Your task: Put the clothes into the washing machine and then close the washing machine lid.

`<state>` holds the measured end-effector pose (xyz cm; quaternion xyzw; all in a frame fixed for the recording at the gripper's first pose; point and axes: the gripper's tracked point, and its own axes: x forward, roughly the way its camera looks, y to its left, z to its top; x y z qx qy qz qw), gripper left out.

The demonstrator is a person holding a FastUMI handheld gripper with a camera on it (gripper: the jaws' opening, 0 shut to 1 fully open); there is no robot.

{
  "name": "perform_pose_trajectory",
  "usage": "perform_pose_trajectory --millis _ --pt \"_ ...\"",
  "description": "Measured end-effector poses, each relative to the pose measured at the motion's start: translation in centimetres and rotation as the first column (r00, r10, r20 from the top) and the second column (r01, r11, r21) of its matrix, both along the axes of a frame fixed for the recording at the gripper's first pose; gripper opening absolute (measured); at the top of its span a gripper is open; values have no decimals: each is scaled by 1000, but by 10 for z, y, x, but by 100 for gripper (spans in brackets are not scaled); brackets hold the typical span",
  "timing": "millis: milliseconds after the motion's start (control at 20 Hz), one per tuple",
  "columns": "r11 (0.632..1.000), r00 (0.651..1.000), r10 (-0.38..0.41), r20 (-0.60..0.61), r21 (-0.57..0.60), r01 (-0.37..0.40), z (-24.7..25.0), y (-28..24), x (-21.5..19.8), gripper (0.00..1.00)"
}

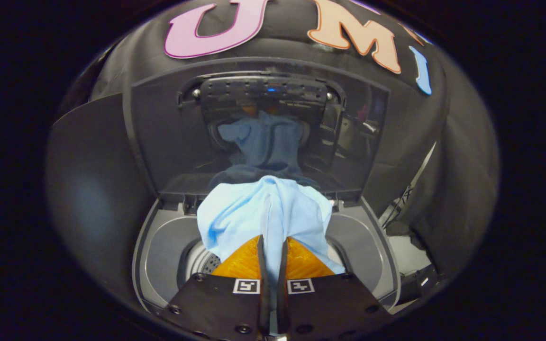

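A light blue cloth [263, 210] hangs bunched from my gripper [271, 246], whose two fingers are pressed together on a fold of it. I hold it above the round drum opening [202, 260] of a grey top-loading washing machine [164, 246]. The cloth drapes over the fingers and hides most of the drum. The machine's dark glass lid [263, 128] stands raised behind the opening, beyond the fingers, and mirrors the cloth.
The machine's grey top rim [372, 246] curves around the opening on both sides. Black cloth walls close in left, right and behind. Thin dark rods and a pale floor patch [408, 251] lie to the right of the machine.
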<state>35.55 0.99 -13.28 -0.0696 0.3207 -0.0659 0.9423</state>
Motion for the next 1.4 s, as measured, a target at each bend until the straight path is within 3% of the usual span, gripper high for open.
perform_pose_trajectory --millis 200,300,600,900,1100,1400 --pt "1000 1000 17 -8 -24 -18 3 -2 0 16" --pt "1000 1000 -2 7 -5 2 12 -2 -2 28" --pt "1000 1000 -4 21 -30 4 37 7 -20 32" --pt "996 997 60 40 -68 -58 84 33 -40 64" --pt "996 992 82 95 -52 -77 117 57 -56 97" --pt "994 978 91 186 -82 -77 180 53 -63 98"
